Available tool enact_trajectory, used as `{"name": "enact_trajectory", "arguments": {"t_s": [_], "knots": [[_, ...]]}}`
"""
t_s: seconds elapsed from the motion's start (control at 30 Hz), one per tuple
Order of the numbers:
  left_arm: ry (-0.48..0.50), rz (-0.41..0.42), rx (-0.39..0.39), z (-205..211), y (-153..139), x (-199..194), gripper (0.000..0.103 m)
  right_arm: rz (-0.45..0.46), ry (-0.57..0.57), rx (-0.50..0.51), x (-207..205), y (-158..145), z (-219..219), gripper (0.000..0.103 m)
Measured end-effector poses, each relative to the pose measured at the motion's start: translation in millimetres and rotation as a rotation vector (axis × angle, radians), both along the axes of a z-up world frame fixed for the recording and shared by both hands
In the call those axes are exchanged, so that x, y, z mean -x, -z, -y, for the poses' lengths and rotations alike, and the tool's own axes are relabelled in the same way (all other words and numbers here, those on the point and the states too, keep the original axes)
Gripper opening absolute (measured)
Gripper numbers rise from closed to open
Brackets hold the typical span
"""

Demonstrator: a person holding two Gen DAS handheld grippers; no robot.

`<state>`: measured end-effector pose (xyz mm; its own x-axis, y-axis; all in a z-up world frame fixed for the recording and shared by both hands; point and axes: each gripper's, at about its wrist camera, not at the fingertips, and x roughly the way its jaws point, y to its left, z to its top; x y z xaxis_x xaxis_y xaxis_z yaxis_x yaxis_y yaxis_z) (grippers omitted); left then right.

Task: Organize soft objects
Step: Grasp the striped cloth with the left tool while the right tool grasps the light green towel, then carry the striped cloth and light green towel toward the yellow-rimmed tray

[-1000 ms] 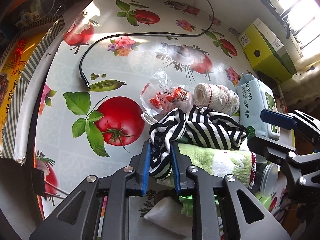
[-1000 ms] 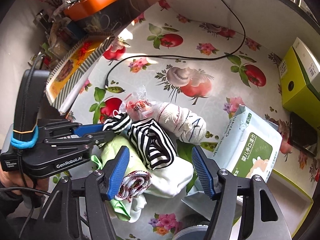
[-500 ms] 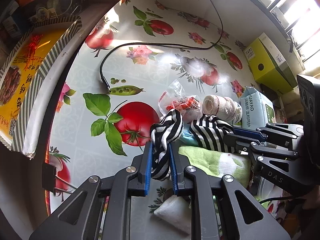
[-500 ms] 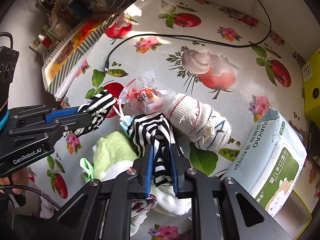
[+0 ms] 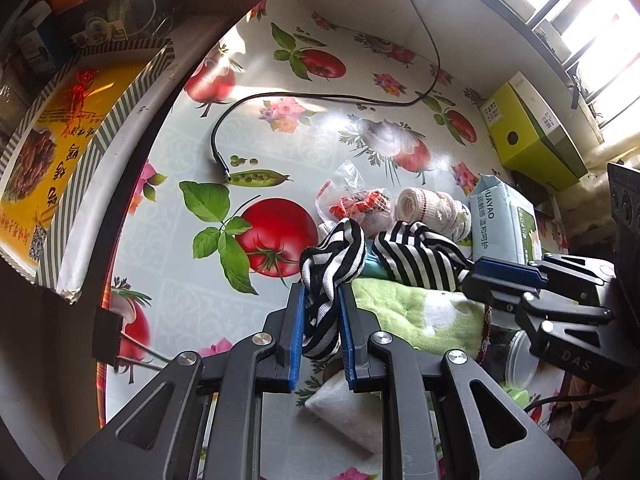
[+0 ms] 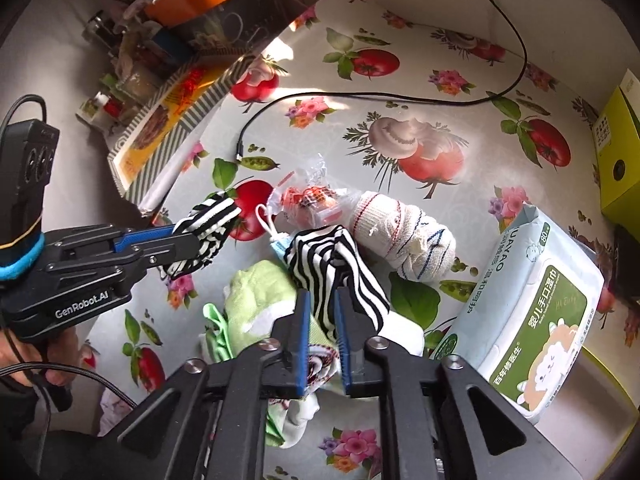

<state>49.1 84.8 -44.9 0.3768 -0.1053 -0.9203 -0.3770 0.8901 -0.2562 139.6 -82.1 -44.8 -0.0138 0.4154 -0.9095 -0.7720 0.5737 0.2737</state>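
A black-and-white striped cloth (image 5: 420, 256) (image 6: 332, 260) is stretched between both grippers over a pile of soft things. My left gripper (image 5: 322, 292) (image 6: 180, 240) is shut on one end, which is lifted off the table. My right gripper (image 6: 321, 300) (image 5: 476, 276) has the other end between its blue pads, filling the narrow gap; its jaws are opening. Under the cloth lies a green-and-white towel (image 5: 400, 308) (image 6: 256, 292). Just behind it are a rolled white sock bundle (image 5: 432, 208) (image 6: 400, 232) and a clear bag of red pieces (image 5: 356, 204) (image 6: 312, 200).
A wet-wipes pack (image 5: 504, 220) (image 6: 532, 312) lies at the right, a yellow-green box (image 5: 532, 132) behind it. A black cable (image 5: 320, 98) crosses the tomato-print tablecloth. A striped yellow box (image 5: 60, 140) hangs over the left edge. A clear jar (image 5: 520, 360) sits under the right gripper.
My right gripper, wide open a second ago, came down and closed on the striped cloth. My left gripper kept its hold and lifted its end slightly, pulling the cloth apart.
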Motion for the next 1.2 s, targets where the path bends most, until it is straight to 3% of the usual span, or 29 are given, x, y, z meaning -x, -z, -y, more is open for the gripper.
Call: {"name": "enact_trajectory", "arguments": {"t_s": [0.13, 0.27, 0.53, 0.6, 0.73, 1.0, 1.2], "knots": [[-0.003, -0.005, 0.004, 2, 1, 7, 0.017, -0.041, -0.027, 0.010, 17, 6, 4, 0.037], [-0.003, -0.010, 0.009, 3, 1, 11, 0.017, -0.062, -0.039, 0.021, 29, 11, 5, 0.038], [0.003, -0.013, 0.010, 7, -2, 15, 0.017, -0.134, -0.070, 0.061, 41, 25, 3, 0.035], [0.002, -0.010, 0.009, 8, -3, 16, 0.017, -0.137, -0.057, 0.038, 41, 24, 7, 0.025], [0.003, -0.004, 0.004, 10, -8, 18, 0.017, -0.084, -0.063, 0.001, 47, 7, 10, 0.017], [0.011, 0.024, -0.019, 17, -27, 20, 0.017, -0.033, 0.005, -0.101, 50, -32, 32, 0.017], [0.030, 0.046, -0.029, 29, -44, 19, 0.017, -0.052, 0.108, -0.188, 47, -51, 65, 0.017]]}}
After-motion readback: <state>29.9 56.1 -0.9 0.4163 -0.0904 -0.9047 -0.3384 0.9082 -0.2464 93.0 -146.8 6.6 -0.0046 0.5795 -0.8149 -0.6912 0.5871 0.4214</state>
